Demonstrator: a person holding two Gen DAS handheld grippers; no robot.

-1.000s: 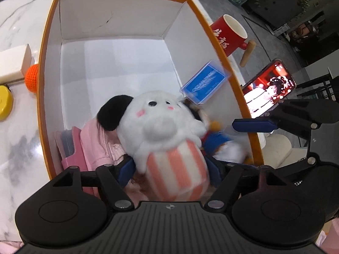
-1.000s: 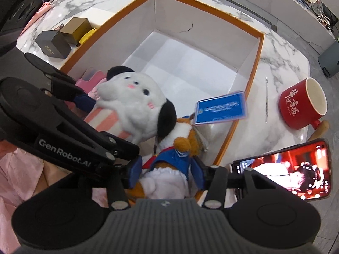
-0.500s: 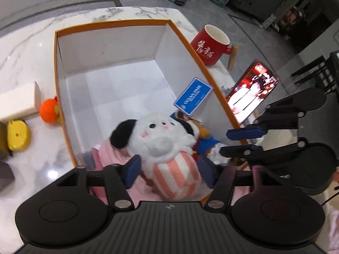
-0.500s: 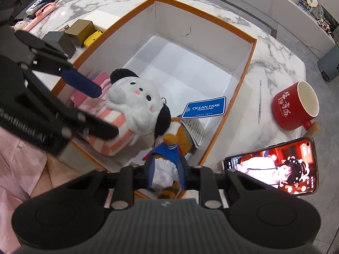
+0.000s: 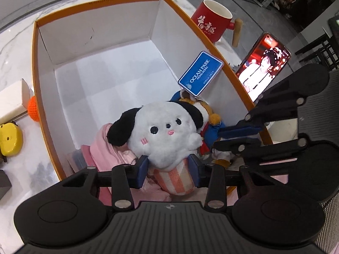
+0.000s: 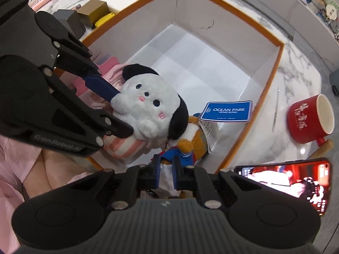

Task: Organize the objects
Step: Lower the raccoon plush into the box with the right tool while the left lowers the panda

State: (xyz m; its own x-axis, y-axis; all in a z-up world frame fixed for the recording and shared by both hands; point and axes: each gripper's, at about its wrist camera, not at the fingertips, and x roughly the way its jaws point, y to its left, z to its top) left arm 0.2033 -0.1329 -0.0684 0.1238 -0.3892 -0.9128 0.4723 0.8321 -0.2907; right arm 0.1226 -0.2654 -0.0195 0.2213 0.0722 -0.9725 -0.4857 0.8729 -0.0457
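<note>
A white plush dog (image 5: 165, 135) with black ears and a pink-striped base lies in the near end of the orange-rimmed white box (image 5: 101, 67). My left gripper (image 5: 168, 170) is shut on its striped base. Beside it lies a brown plush in blue clothes (image 6: 184, 148) with a blue Ocean Park tag (image 6: 226, 111). My right gripper (image 6: 166, 172) is shut on that plush's white lower part. In the right wrist view the dog (image 6: 148, 105) and left gripper (image 6: 110, 103) show on the left.
A red mug (image 5: 211, 22) and a lit phone (image 5: 262, 65) stand right of the box. A yellow object (image 5: 9, 139), an orange ball (image 5: 34, 110) and a white block (image 5: 12, 99) lie left of it. Pink cloth (image 5: 110, 154) lies under the dog.
My left gripper opened, pulled back, then closed again on the dog's striped base. My right gripper narrowed onto the brown plush's lower part. Both plushes settled in the box.
</note>
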